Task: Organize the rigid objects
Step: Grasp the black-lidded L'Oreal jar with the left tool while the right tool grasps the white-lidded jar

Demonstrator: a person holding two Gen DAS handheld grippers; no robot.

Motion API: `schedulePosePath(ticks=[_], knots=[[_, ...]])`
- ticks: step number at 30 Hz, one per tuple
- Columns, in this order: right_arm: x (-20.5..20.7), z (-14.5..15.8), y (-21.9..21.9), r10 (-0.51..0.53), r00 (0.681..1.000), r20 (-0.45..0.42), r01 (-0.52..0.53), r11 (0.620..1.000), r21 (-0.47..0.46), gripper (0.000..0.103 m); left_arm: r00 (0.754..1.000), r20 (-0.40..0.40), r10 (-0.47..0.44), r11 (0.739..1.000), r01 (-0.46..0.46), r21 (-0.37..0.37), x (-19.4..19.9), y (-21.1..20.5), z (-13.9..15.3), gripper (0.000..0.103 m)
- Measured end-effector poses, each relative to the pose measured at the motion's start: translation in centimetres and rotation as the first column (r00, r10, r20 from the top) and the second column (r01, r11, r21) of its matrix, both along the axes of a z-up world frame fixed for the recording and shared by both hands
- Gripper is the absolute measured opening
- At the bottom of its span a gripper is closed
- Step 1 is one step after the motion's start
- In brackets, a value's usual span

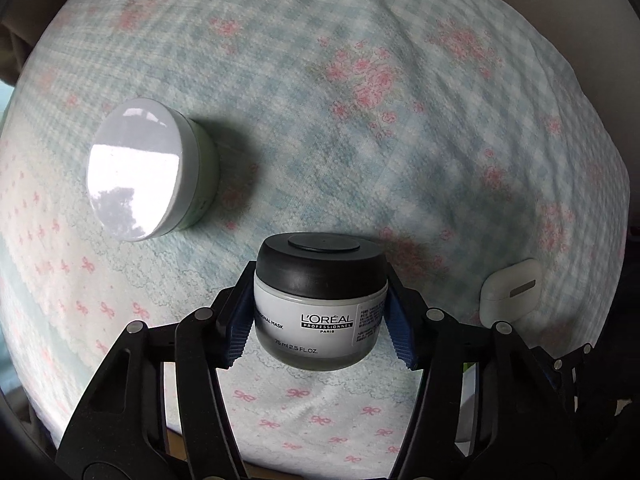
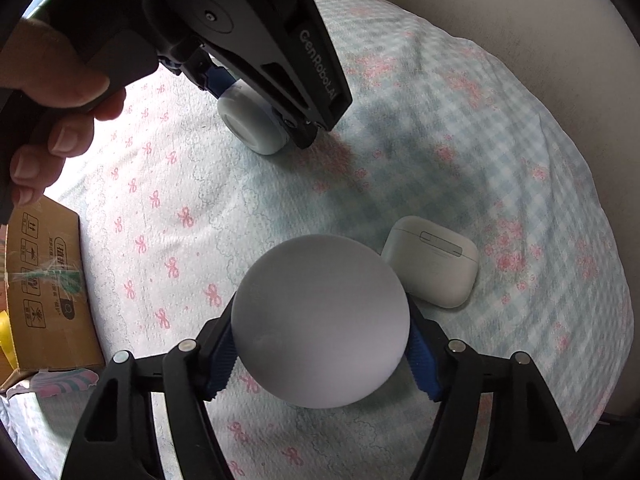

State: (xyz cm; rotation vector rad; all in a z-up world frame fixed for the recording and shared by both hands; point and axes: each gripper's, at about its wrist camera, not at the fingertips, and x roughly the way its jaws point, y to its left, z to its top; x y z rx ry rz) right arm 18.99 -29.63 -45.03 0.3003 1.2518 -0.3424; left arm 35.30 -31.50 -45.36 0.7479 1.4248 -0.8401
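Left claw [image 1: 320, 320] pinches the L'Oréal mask jar [image 1: 320, 312]: blue ribbed pads press on both sides of its frosted grey body, just below the black lid. Jar sits upright between the fingers, label facing the camera, lid top flat with a raised disc. Right claw [image 2: 320, 344] pinches a matte white ball [image 2: 320, 320]; blue pads touch its left and right flanks, and the sphere fills the gap between them.

Largest surface: a cloth-covered worktop [image 1: 400, 140], blue-and-white check with pink flowers on the far part, white with pink bows on the near part. Its far edge curves against a beige wall; the near edge shows under the left claw. Open cloth lies across the middle and far right in both views.

Cardboard box [image 2: 48, 280] stands off the worktop's left edge in the right wrist view, printed with handling symbols.

White-lidded round jar [image 1: 144, 168], pale green side, glossy lid with strong glare, sits left of the mask jar and well apart from it.

White earbud case [image 2: 436, 264] lies flat just beside the ball, on its far right, metal hinge plate up.

Person's hand [image 2: 52, 92] grips the left claw's handle.
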Motion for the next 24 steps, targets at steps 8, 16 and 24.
schedulePosePath(ticks=[8,16,24], knots=[[-2.0,2.5,-2.3,-0.021,0.999,0.031,0.021,1.0,-0.005,0.068,0.995,0.003,0.103,0.991,-0.103,-0.081,-0.1,0.8,5.3,0.054],[-4.3,7.9,-3.8,-0.003,0.997,0.075,0.004,1.0,-0.017,0.068,0.972,0.019,0.234,0.959,-0.228,-0.168,-1.7,4.4,14.0,0.054],[-6.6,17.7,-3.7,0.074,0.986,0.149,-0.067,0.996,-0.055,0.068,0.912,0.051,0.407,0.882,-0.378,-0.28,-5.3,10.8,24.7,0.054]])
